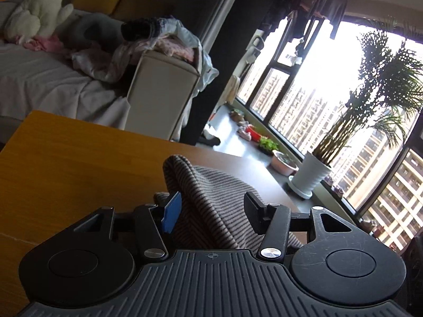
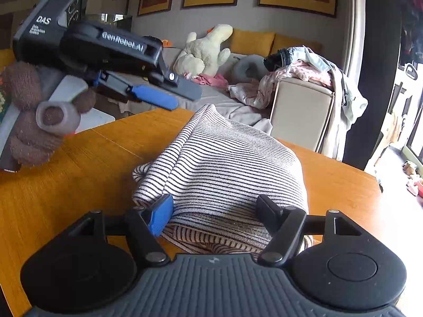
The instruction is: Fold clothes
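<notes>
Right wrist view, left to right. Brown knitted teddy bear (image 2: 34, 121) sits at the table's left edge. Left gripper (image 2: 182, 97) hangs in the air above the wooden table (image 2: 79, 163), fingers splayed apart, gripping nothing, clear of the cloth. Striped garment (image 2: 227, 163) lies bunched in a folded heap mid-table, one ridge running away from the camera. Right gripper (image 2: 214, 211) is low at the heap's near edge, fingers wide apart; cloth sits between them, not pinched. Behind: white plush toy (image 2: 203, 50) on the sofa, then a pile of clothes (image 2: 298, 71) draped over the sofa arm (image 2: 301, 111).

Left wrist view, left to right. Same white plush toy (image 1: 39, 8) top left, clothes pile (image 1: 164, 42) on the sofa arm (image 1: 161, 97). Left gripper (image 1: 211, 208) fingers spread, released; striped garment (image 1: 208, 198) humps up between them, whether it touches them I can't tell. Wooden table (image 1: 66, 163) under it. Right side: potted palm (image 1: 317, 169) at the window (image 1: 317, 100).
</notes>
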Motion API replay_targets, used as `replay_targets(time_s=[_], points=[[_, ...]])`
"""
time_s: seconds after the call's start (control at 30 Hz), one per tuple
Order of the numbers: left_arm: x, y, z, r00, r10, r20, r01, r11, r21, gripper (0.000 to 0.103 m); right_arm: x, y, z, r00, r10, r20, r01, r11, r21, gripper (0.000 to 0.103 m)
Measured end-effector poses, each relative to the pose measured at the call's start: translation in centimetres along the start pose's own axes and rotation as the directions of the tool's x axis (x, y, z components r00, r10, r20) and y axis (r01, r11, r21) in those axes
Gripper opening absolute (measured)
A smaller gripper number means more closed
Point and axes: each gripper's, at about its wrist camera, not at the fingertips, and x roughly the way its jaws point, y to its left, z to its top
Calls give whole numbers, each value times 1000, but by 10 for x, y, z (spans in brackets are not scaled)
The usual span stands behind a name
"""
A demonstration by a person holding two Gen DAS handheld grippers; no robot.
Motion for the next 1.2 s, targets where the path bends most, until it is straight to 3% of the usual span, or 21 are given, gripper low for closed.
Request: replay_targets(time_s=[0.07, 0.13, 0.23, 0.33, 0.4, 0.43, 0.47, 0.53, 0.63, 0.7, 0.8, 0.93, 1.0, 1.07, 1.2], points=[[-5, -6, 8, 999, -31, 35, 31, 999, 9, 54, 0, 0, -1, 1000, 4, 5, -4, 1000, 2, 72], [17, -14, 9, 1000, -25, -10, 25, 998, 50, 54, -1, -2, 0, 1000, 14, 4, -14, 1000, -2, 72], [59, -5, 3, 993, 48, -109, -41, 997, 67, 49, -10, -22, 13, 998, 63, 18, -64, 997, 40, 73], [70, 3, -1, 990, 59, -131, -50, 996, 73, 47, -19, -54, 33, 996, 65, 60, -73, 989, 129, 74], [69, 2, -1, 990, 59, -129, -47, 995, 93, 47, -11, -77, 48, 997, 32, 70, -44, 981, 190, 67], [69, 2, -2, 990, 61, -129, -48, 994, 102, 47, -3, -86, 54, 998, 16, 68, -30, 976, 216, 55], [68, 3, -2, 990, 59, -130, -46, 994, 102, 47, 7, -95, 60, 998, 1, 63, -16, 971, 239, 51], [68, 4, -2, 990, 54, -131, -42, 994, 100, 47, 33, -108, 67, 999, -10, 32, 0, 962, 273, 50], [66, 6, -3, 990, 50, -132, -36, 994, 102, 47, 88, -118, 58, 992, -34, -120, 67, 956, 285, 50], [66, 7, -3, 990, 47, -131, -34, 994, 104, 47, 110, -121, 43, 987, -22, -160, 72, 947, 314, 50], [65, 9, -4, 990, 43, -131, -29, 994, 106, 47, 105, -124, 32, 990, -23, -137, 71, 930, 360, 54], [53, -2, 6, 997, 42, -67, -33, 991, 130, 50, 97, -117, 28, 991, -60, -123, 97, 942, 322, 58], [56, 0, 8, 996, 41, -73, -32, 991, 127, 53, 92, -115, 31, 991, -71, -116, 104, 944, 313, 59], [59, 2, 10, 996, 40, -84, -30, 992, 121, 53, 81, -114, 34, 992, -77, -102, 105, 943, 314, 68], [74, 21, 3, 991, 39, -129, -30, 997, 66, 51, 47, -111, 30, 998, -38, -52, 53, 943, 328, 76]])
